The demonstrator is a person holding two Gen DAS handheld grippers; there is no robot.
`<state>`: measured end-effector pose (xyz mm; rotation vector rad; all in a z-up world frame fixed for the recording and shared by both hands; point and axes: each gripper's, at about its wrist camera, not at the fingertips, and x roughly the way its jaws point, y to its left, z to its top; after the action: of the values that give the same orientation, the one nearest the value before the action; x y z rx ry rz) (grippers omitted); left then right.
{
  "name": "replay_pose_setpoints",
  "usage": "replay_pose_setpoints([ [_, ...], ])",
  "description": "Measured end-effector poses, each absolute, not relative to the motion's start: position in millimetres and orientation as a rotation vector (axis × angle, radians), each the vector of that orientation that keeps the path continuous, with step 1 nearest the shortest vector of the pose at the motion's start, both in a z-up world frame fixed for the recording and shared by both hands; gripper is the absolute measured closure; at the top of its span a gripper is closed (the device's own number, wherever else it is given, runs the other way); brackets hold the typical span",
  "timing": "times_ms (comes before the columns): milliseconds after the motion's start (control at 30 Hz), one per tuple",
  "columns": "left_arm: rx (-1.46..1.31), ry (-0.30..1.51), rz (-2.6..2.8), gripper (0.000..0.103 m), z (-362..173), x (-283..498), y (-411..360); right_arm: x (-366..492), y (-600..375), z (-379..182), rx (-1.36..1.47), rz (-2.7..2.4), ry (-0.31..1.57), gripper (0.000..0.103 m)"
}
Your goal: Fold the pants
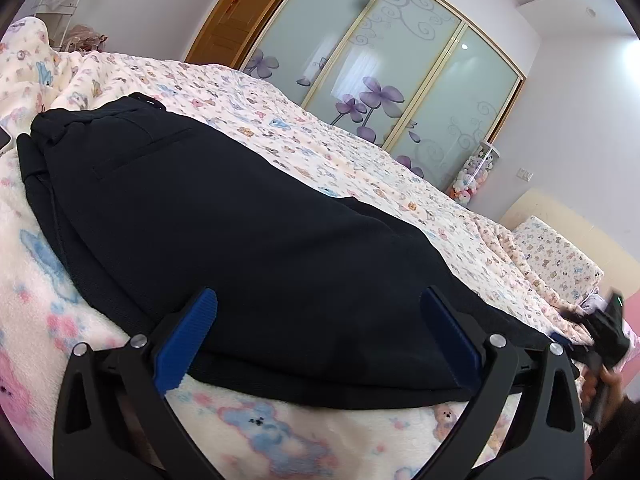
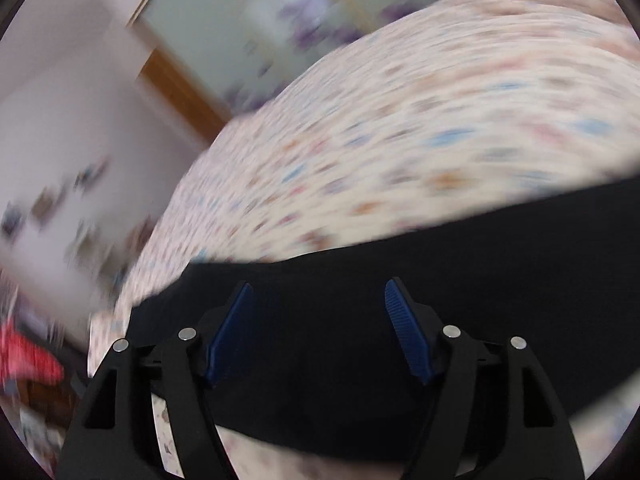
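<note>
Black, soft knit pants lie lengthwise along the near edge of the teddy-print fleece bed; both the left gripper and the right gripper gape wide over limp, light cloth (pinch hem corners, I'd judge).

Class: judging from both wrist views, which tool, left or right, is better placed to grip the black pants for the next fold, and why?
Probably the left tool: open, steady, straddling the near edge of the black pants on the bed. The right tool is open over them too, but its view is blurred.
</note>
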<state>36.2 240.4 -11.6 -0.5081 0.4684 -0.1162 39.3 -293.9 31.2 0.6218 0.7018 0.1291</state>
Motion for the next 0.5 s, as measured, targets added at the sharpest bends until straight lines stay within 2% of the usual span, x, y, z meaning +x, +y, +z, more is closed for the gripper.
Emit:
replay_pose_setpoints([
  [233, -0.508, 0.469, -0.116, 0.002, -11.5, 36.4, 240.4, -57.8, -424.8, 12.8, 0.871, -0.297, 0.556, 0.034],
  [400, -0.514, 0.488, -0.107, 0.002, -6.6, 37.4, 240.1, -45.1, -420.1, 23.7, 0.824, -0.211, 0.483, 0.035],
  [500, -0.594, 0.444, -0.172, 0.002, 18.6, 35.8, 240.3, -17.1, -398.5, 35.7, 0.755, -0.102, 0.495, 0.035],
])
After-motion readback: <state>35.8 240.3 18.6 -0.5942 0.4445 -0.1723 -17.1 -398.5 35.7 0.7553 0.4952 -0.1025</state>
